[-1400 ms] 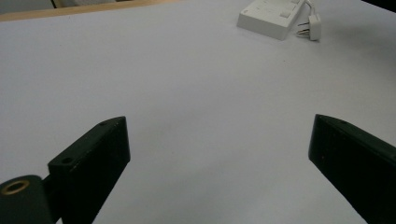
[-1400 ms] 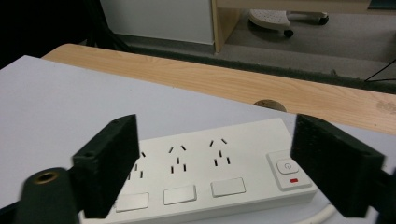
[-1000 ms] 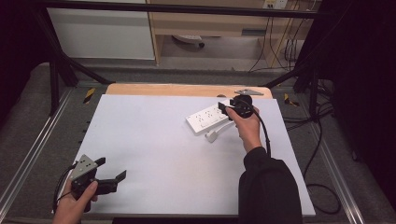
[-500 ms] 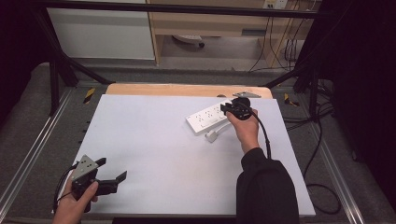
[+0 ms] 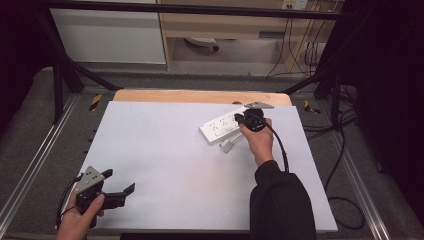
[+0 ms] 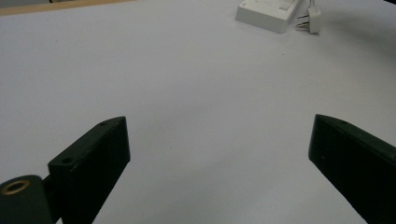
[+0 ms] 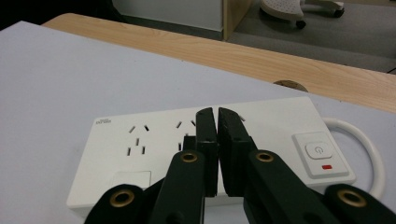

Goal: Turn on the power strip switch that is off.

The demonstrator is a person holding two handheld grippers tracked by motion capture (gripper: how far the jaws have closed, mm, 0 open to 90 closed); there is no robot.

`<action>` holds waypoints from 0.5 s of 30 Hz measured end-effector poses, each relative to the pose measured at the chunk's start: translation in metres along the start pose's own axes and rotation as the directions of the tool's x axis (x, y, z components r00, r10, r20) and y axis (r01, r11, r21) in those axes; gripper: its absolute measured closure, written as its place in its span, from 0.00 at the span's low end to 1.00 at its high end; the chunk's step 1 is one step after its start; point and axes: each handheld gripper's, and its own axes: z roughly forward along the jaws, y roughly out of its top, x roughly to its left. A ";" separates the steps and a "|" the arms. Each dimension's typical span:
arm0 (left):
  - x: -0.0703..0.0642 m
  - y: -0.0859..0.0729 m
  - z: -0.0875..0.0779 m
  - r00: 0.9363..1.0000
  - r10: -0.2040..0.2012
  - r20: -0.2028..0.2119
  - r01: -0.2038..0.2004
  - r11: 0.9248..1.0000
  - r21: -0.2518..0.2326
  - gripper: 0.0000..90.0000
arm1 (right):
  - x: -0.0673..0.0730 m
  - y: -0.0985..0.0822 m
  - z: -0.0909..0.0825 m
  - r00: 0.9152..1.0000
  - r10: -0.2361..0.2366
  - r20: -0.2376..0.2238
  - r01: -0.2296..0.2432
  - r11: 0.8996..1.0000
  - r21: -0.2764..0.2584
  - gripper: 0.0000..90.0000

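A white power strip [image 5: 220, 126] lies at an angle on the far right of the white table [image 5: 175, 165], with a small white plug [image 5: 227, 146] beside its near edge. My right gripper [image 5: 239, 119] hovers over the strip's right end. In the right gripper view its jaws are shut with nothing between them [image 7: 217, 114], poised above the sockets of the strip [image 7: 135, 140], left of the switch [image 7: 320, 151]. My left gripper [image 5: 120, 181] is held near the table's front left corner, jaws wide open and empty [image 6: 219, 121]. Far ahead of it lie the strip [image 6: 266, 11] and plug [image 6: 312, 21].
The strip's white cable [image 7: 369, 144] loops off its switch end. A wooden table edge [image 5: 200, 96] runs along the back. Metal frame rails [image 5: 35, 165] flank the table, and black cables [image 5: 345, 150] lie on the floor at the right.
My right gripper has edged slightly lower and nearer over the power strip. The left gripper has barely moved.
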 end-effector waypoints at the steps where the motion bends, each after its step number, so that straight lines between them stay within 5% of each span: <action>1: 0.000 0.000 0.000 1.000 0.000 0.000 0.000 1.000 0.000 0.06 | 0.000 -0.001 0.001 1.000 -0.008 0.001 0.008 1.000 0.000 0.99; 15: 0.001 0.000 0.000 1.000 -0.006 0.002 0.006 1.000 0.000 0.06 | 0.003 -0.011 0.005 1.000 -0.008 -0.010 0.008 1.000 -0.011 1.00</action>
